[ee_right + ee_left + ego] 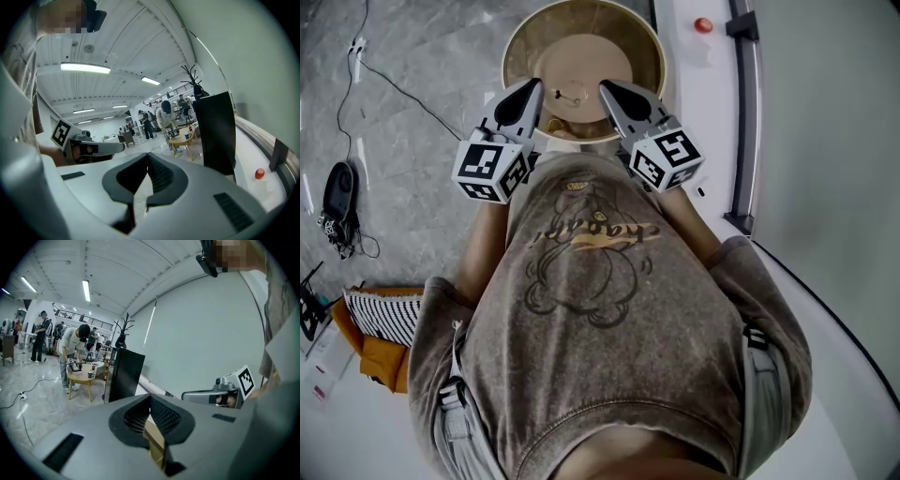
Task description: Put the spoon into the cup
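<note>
left gripper (532, 90): grey, marker cube at the back; holding both jaws fully together (150, 401), gripping nothing, only a tan sliver showing through the slit under the pads.
right gripper (608, 90): same build; pressing its jaws together (147, 161), carrying nothing.
pose: hovering side by side just in front of the chest, tips apart, pointing slightly downward over the near part of the round tan wooden counter (600, 56) with a raised rim.
spoon: not showing plainly in any view; nothing lying between either pair of jaws.
cup: not identifiable either.
small item (573, 95): sitting near the counter's middle, ahead of both tips; too small to call spoon or cup.
done: nothing yet, judging by two empty grippers and no spoon visibly standing in a cup.
left: finding and gripping the spoon, carrying it over the cup, releasing it inside.
next move: probably lowering toward the counter's middle and opening one gripper before reaching.
watch: aiming blind until the targets are showing more clearly.
</note>
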`<state>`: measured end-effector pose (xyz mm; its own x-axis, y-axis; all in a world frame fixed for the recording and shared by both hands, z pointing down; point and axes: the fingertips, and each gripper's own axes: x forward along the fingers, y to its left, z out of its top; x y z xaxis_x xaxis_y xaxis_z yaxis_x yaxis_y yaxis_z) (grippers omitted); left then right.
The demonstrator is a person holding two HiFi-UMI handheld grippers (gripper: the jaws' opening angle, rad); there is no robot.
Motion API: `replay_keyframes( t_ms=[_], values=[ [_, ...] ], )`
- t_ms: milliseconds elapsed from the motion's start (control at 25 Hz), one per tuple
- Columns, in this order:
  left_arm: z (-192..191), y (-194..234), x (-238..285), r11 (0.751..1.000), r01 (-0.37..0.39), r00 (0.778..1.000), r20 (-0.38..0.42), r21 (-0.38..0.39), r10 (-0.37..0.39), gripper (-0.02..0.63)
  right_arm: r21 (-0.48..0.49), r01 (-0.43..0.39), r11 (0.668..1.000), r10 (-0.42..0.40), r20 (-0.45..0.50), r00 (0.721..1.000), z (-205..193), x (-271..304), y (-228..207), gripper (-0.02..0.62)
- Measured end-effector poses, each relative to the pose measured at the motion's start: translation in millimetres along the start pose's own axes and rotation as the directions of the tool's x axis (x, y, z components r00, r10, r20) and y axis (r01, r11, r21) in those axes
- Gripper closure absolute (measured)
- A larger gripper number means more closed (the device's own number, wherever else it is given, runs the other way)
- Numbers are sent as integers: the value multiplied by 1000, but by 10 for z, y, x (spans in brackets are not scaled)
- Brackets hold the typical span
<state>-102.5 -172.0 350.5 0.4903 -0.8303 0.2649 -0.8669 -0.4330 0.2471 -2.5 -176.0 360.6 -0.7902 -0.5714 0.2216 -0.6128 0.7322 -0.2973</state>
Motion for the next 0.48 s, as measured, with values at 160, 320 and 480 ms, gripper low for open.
replay_keyframes(
  t_ms=[160,320,480],
  values=[
    [-23,33,5,1000,-12,1000,1,-7,12,588,2,-6,1000,6,-2,1000,-8,7,-15,576],
    [-33,96,-22,999,-28,1000,4,-24,29,588,-3,-12,1000,12,-7,1000,-8,16,-5,576],
    [-42,116,-32,999,-38,999,1,-31,38,588,-13,-18,1000,18,-12,1000,-1,-10,-6,575]
  ],
)
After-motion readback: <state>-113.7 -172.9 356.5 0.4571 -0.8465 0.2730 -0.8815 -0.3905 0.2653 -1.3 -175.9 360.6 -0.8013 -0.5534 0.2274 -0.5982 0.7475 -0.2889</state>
